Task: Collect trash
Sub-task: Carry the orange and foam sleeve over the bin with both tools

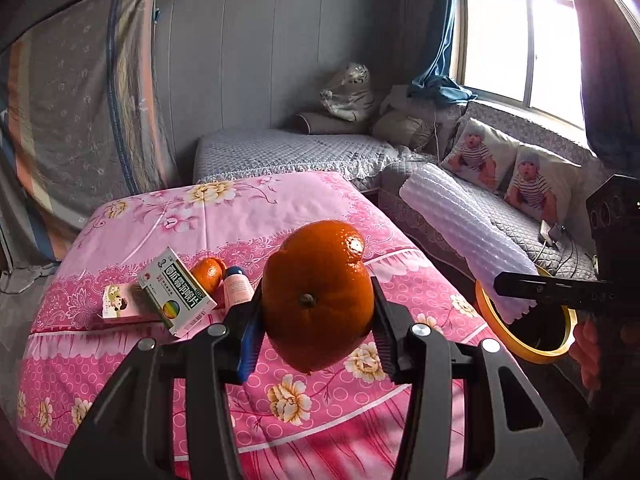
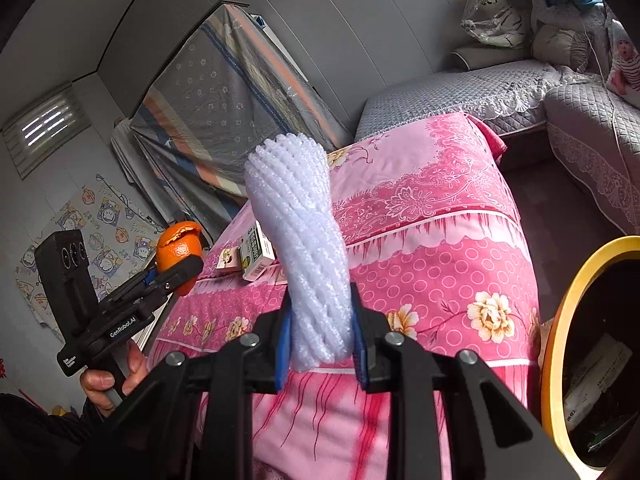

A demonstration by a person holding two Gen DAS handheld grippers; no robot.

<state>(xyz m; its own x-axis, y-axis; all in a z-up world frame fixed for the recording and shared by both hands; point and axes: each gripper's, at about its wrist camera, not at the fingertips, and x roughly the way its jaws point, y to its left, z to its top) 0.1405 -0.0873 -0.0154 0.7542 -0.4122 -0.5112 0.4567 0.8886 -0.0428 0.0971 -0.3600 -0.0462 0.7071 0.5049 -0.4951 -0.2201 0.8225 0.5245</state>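
Note:
My left gripper [image 1: 316,320] is shut on an orange peel [image 1: 318,296] and holds it above the pink-covered table [image 1: 320,420]; it also shows in the right wrist view [image 2: 178,250]. My right gripper [image 2: 320,344] is shut on a white foam net sleeve [image 2: 302,236], which also shows in the left wrist view [image 1: 464,236] over the yellow-rimmed trash bin [image 1: 524,346]. The bin [image 2: 560,340] sits at the right of the right wrist view, with packaging inside. On the table lie a green medicine box [image 1: 176,300], a small pink box [image 1: 118,304], another orange peel [image 1: 208,274] and a pink tube [image 1: 238,290].
A grey quilted sofa [image 1: 540,216] with baby-print cushions [image 1: 476,154] runs along the right under the window. A grey quilted bed [image 1: 288,152] lies behind the table. A cloth-draped object [image 1: 80,112] stands at the left.

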